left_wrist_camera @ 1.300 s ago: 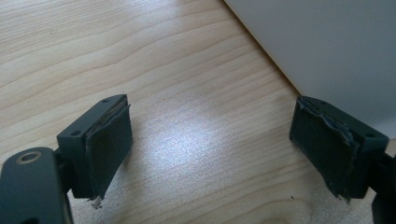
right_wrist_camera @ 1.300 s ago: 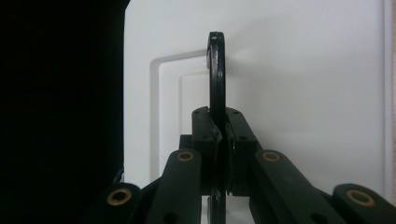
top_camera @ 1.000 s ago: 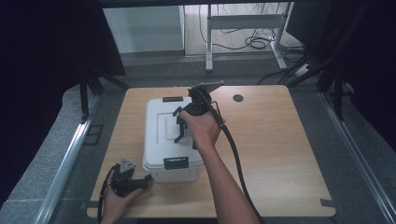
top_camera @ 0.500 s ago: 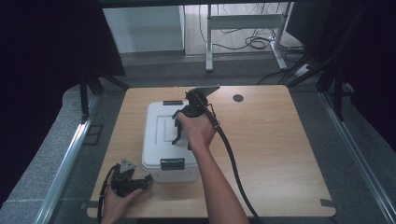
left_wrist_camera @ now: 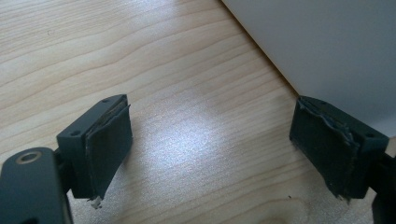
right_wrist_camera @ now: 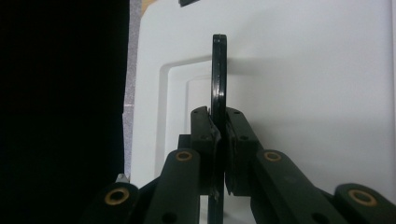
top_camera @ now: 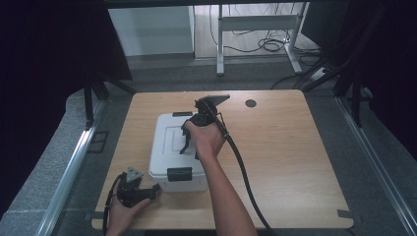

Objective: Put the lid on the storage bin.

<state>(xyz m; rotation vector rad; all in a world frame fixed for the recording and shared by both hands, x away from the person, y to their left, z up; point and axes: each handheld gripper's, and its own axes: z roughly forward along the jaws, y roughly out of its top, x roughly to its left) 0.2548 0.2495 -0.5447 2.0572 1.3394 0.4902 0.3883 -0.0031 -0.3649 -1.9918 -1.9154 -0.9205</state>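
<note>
Over the white box (top_camera: 172, 147) on the bench (top_camera: 290, 147), the right gripper (right_wrist_camera: 219, 122) pinches its black handle (right_wrist_camera: 219, 70) while the left gripper (left_wrist_camera: 210, 149) rests wide open, empty.

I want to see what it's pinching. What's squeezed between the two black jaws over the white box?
The box's black carry handle. In the right gripper view, the right gripper is shut on that thin handle, above the white box lid.

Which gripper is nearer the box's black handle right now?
Right. The right gripper is shut on the black handle atop the white box; the left gripper rests open on the table beside the box's near corner.
</note>
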